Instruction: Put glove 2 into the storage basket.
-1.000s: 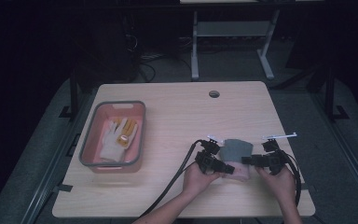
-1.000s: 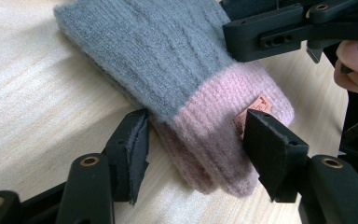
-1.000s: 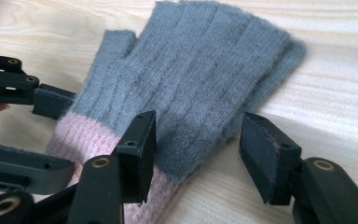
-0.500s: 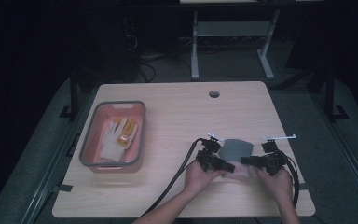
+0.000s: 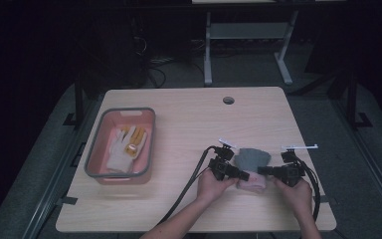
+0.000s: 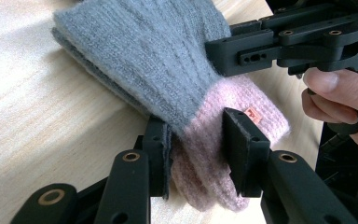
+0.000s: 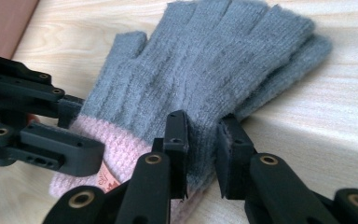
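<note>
While the pink bin [image 5: 121,175] holding white gloves [image 5: 121,152] stands well to the left of the grey-and-pink knitted glove [image 5: 252,160], the glove lies on the wooden table [image 5: 189,124]. Left gripper [image 5: 235,173], jaws just closing, pinches the glove's pink cuff [image 6: 223,140]. Right gripper [image 5: 264,171], jaws likewise just closing, clamps the glove's grey edge beside the cuff.

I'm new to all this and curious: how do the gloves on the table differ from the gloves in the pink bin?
The grey gloves are knitted wool with pink cuffs; the white gloves are pale, one with yellow fingers. The grey gloves lie stacked on the bare table, pinched by the left gripper at the cuff and the right gripper at the side, whose jaws have just been closing; the white gloves lie untouched inside the bin. Both look like pairs.
</note>
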